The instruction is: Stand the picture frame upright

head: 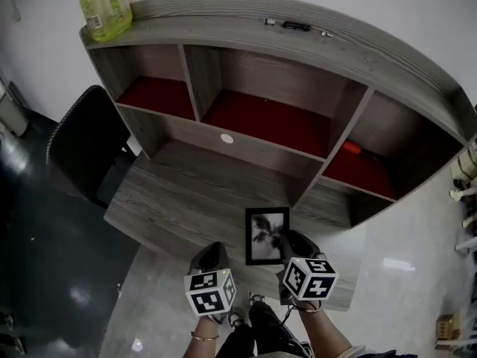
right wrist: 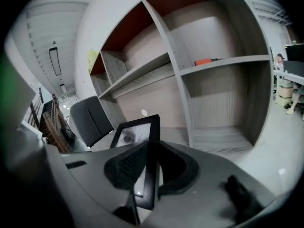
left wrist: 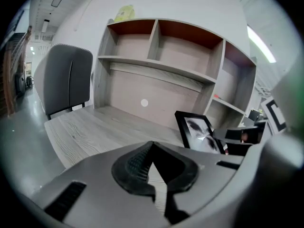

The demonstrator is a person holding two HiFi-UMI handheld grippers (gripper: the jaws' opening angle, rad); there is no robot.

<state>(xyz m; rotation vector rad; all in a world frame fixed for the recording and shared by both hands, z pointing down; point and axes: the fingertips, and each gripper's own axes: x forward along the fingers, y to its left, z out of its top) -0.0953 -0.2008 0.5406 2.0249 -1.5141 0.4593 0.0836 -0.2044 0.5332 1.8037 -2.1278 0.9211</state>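
The black picture frame (head: 267, 235) with a grey photo sits near the front edge of the wooden desk (head: 171, 200). It stands tilted, leaning back, in the left gripper view (left wrist: 196, 128). My right gripper (head: 293, 245) is shut on the frame's right edge. In the right gripper view the frame's edge (right wrist: 151, 175) runs between the pads (right wrist: 124, 164). My left gripper (head: 212, 255) hovers just left of the frame, apart from it. Its jaws (left wrist: 152, 148) meet with nothing between them.
A shelf hutch (head: 298, 73) with red-backed compartments rises behind the desk. On its top lie a green pack (head: 106, 6) and a dark pen-like item (head: 297, 26). An orange item (head: 352, 148) lies in the right compartment. A black chair (head: 86, 148) stands at the left.
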